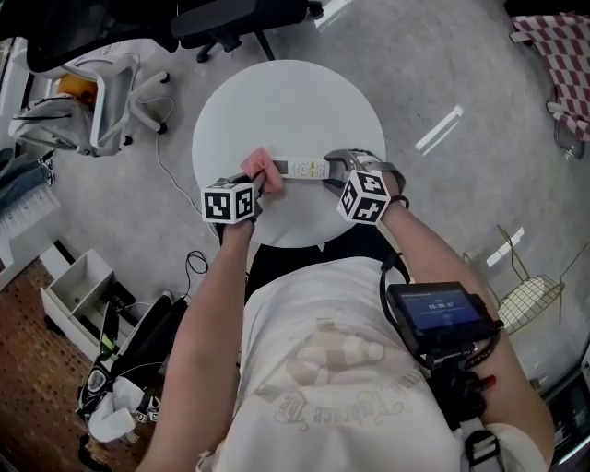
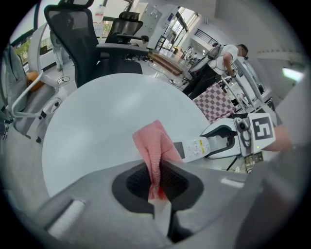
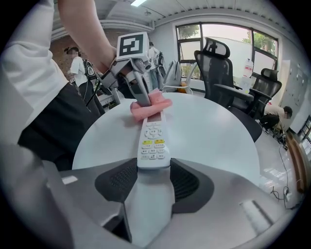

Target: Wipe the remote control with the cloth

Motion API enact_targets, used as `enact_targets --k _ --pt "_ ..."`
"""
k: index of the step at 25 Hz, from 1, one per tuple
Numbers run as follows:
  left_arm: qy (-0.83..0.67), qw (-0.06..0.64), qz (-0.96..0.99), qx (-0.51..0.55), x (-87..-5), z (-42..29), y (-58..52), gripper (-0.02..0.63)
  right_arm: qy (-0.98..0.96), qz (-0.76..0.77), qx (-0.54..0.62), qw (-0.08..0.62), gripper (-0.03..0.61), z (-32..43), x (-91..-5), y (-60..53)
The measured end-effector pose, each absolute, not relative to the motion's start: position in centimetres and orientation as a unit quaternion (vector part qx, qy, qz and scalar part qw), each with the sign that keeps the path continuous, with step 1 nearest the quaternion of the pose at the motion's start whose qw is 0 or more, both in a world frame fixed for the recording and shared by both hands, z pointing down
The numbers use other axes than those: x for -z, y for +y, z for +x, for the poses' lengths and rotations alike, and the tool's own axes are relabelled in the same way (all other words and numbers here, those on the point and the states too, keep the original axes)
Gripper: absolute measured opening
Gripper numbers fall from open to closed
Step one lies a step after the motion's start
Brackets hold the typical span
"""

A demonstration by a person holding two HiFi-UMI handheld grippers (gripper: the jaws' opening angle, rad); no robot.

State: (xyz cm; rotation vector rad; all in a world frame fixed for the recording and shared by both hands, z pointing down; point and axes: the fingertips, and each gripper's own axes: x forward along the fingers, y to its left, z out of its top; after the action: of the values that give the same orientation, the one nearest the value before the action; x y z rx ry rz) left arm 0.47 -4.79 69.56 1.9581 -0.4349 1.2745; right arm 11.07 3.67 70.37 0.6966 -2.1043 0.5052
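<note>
1. While the right gripper [image 3: 154,170] pinned one end of the white remote control [image 3: 153,146] between its jaws, the left gripper [image 2: 156,181] was clamped shut on a pink cloth [image 2: 155,141], pinching a fold of it.
2. In the head view, the remote lay across the middle of the round white table [image 1: 286,101]. The cloth sat bunched over its left end, and the right gripper held its right end.
3. Step in hand, as judged: wiping was under way, with the cloth touching the display end of the remote. The button face between cloth and right jaws was uncovered.
4. Next move, as judged: draw the cloth along the remote towards the right gripper, pressing lightly. The right gripper should hold firm so the remote does not slide or pivot.
5. In the way: the right jaws covered the end they gripped, so the cloth could not reach that part without a regrip. The two grippers would also come near each other at the end of the stroke.
6. Around:
   - A white-framed office chair [image 1: 101,101] stood at upper left and a black office chair [image 1: 230,18] at the top edge, both off the table.
   - A cable [image 1: 171,175] trailed on the floor left of the table.
   - Checked fabric [image 1: 567,55] showed at upper right and a wire rack [image 1: 530,300] at right.
   - A small screen unit [image 1: 441,313] hung on the person's front, low in the frame.
</note>
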Motion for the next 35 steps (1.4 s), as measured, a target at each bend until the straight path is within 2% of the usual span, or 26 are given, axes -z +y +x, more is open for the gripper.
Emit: enact_targets --k 7,14,18,23,30,35 --pt "-0.190 0.396 0.760 -0.480 -69.9 -4.1 -3.7 0.017 -0.822 0.292 -0.208 0.443 0.249 11.4 -69.8 4.3" --pt "-0.189 0.427 0.780 -0.418 -67.9 -6.3 -1.5 0.018 -0.797 0.322 -0.213 0.465 0.245 11.9 -68.2 4.3" --pt "-0.187 0.442 0.793 -0.376 -66.9 -6.9 -0.5 0.018 -0.786 0.304 -0.207 0.498 0.249 11.0 -68.2 3.4" --pt "-0.184 0.459 0.802 -0.334 -65.6 -9.3 0.9 0.018 -0.752 0.281 -0.219 0.554 0.291 8.8 -68.8 2.5" --pt "-0.208 0.478 0.798 -0.303 -65.8 -13.1 2.0 0.018 -0.709 0.244 -0.218 0.625 0.290 8.2 -70.0 1.7" --pt "-0.222 0.482 0.797 -0.290 -65.4 -15.4 2.5 0.018 -0.687 0.239 -0.219 0.650 0.270 8.2 -70.4 1.7"
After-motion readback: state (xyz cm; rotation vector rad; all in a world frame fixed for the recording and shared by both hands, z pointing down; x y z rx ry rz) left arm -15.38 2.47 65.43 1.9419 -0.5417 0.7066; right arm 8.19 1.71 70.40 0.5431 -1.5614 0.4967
